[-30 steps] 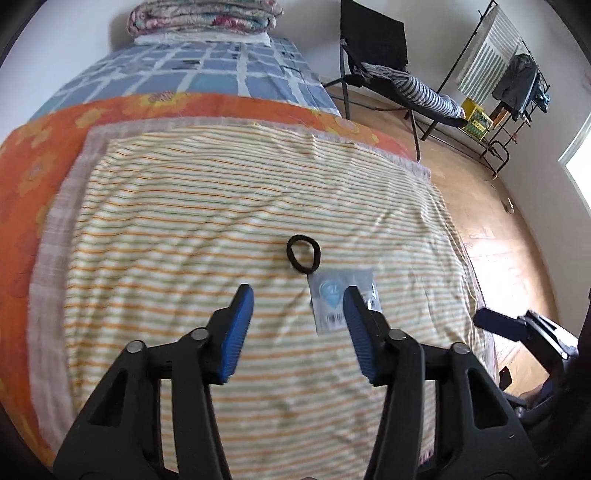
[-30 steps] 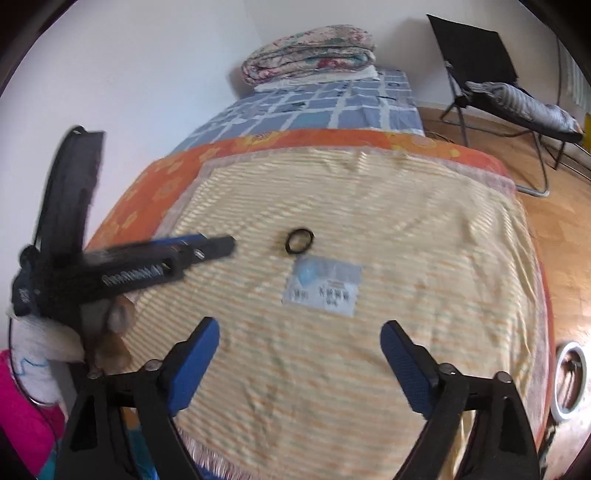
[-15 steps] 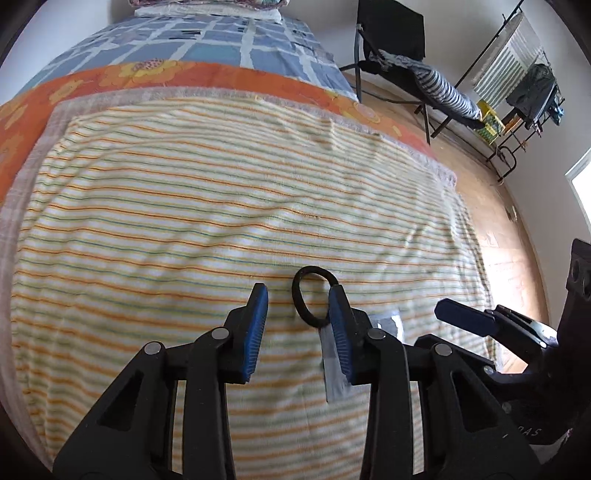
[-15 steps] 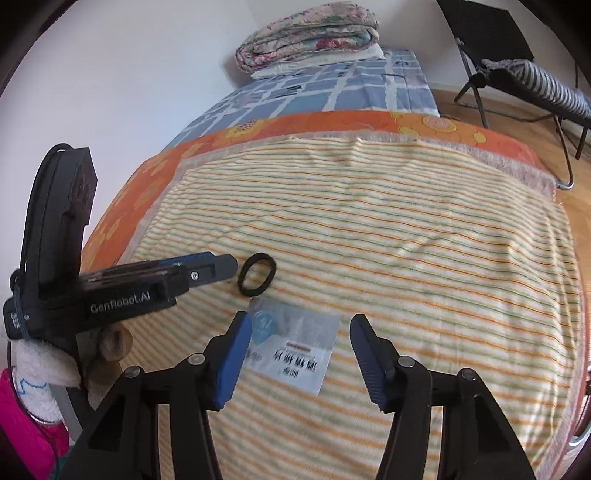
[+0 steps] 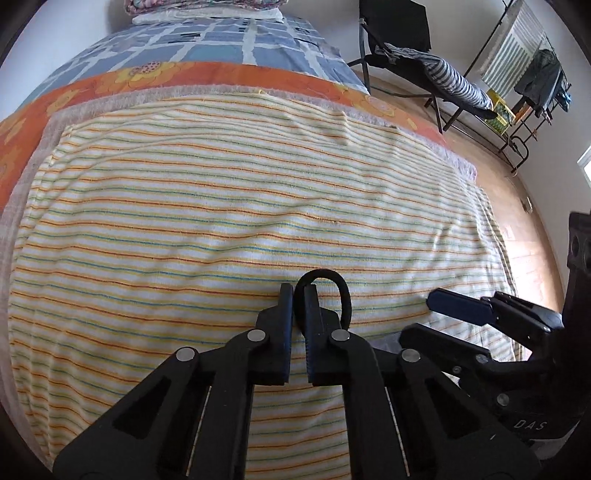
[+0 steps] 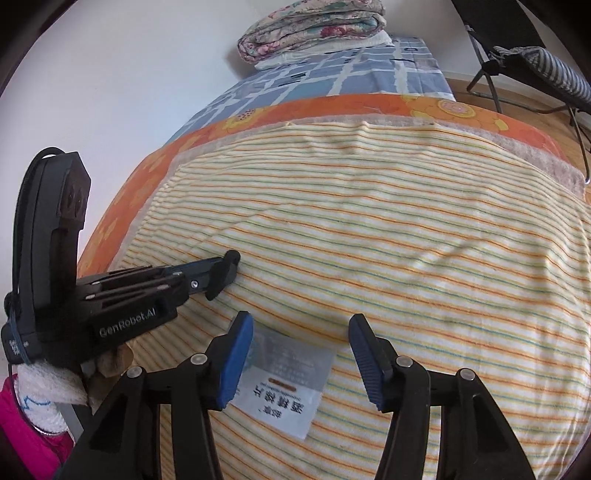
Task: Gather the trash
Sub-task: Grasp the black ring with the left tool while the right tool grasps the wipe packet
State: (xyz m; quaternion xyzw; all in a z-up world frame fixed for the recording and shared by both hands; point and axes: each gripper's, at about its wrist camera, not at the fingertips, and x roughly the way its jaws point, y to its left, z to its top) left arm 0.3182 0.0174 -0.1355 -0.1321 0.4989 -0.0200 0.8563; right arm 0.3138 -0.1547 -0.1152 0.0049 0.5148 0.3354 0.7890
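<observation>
Left wrist, hair tie pinched in left claw

Both wrist cameras look steeply down, close over the striped blanket, toward the bed's far end. Each view catches the other gripper; both share the folded quilt and chair.

I see a soft, matt striped cotton-like blanket, a black rubbery elastic hair band, a glossy clear plastic sachet, and matt black plastic hand-held gripper arms.
</observation>
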